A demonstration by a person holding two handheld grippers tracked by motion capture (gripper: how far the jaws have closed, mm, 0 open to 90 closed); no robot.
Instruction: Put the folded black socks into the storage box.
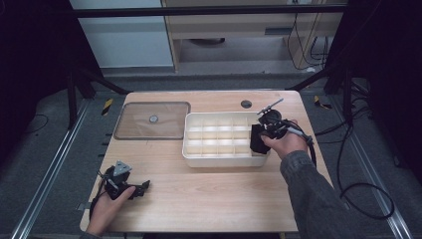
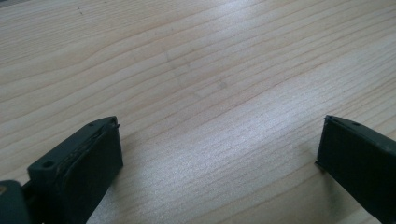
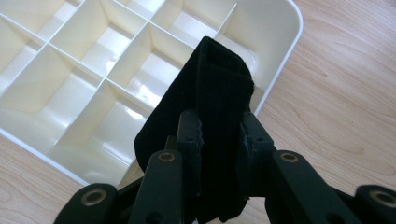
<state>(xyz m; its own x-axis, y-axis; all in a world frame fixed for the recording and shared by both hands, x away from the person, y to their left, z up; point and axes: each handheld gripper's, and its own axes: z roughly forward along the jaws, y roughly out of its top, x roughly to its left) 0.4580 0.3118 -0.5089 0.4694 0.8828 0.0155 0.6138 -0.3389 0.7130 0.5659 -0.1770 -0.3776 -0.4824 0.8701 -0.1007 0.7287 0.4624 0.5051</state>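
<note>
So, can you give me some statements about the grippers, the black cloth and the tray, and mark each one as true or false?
1. The right gripper is shut on a folded black cloth. True.
2. The black cloth is held over the right end of the white divided tray. True.
3. The left gripper holds a small screw. False: its jaws stand wide apart with bare wooden table between them.
4. The clear lid sits on top of the tray. False: it lies flat on the table to the left of the tray.
5. The tray compartments are full of parts. False: those in view look empty.
</note>
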